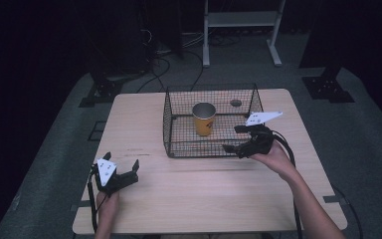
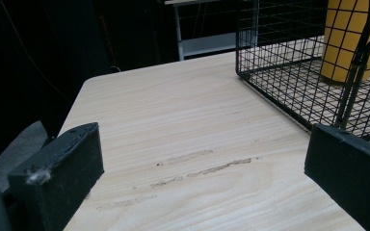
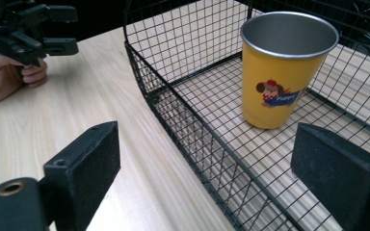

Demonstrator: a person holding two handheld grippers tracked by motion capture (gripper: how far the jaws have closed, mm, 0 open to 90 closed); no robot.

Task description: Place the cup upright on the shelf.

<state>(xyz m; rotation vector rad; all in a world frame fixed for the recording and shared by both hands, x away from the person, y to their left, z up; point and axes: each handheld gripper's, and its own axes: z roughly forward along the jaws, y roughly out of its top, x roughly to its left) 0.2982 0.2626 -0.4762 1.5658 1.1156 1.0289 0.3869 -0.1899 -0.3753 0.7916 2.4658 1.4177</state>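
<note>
One cup [image 3: 283, 72] stands upright in the basket [image 1: 168, 130] on the surface [image 1: 204, 194]. Right gripper [image 1: 241, 139] hovers at the basket's near rim, jaws spread — likely an approach; next it must reach over the wire. Left gripper [image 1: 122, 169] rests apart, spread too.

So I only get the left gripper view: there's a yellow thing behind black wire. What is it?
Observer: A yellow cup with a silver inside, standing upright in a wire basket.
Operator: Is anything printed on it?
Observer: Yes, a small cartoon figure with a red hat, seen in the right gripper view.
Operator: Where's the other gripper?
Observer: The right gripper is at the basket's front right corner, jaws open, nothing held.
Operator: And mine?
Observer: The left gripper is near the table's front left, also open.
</note>
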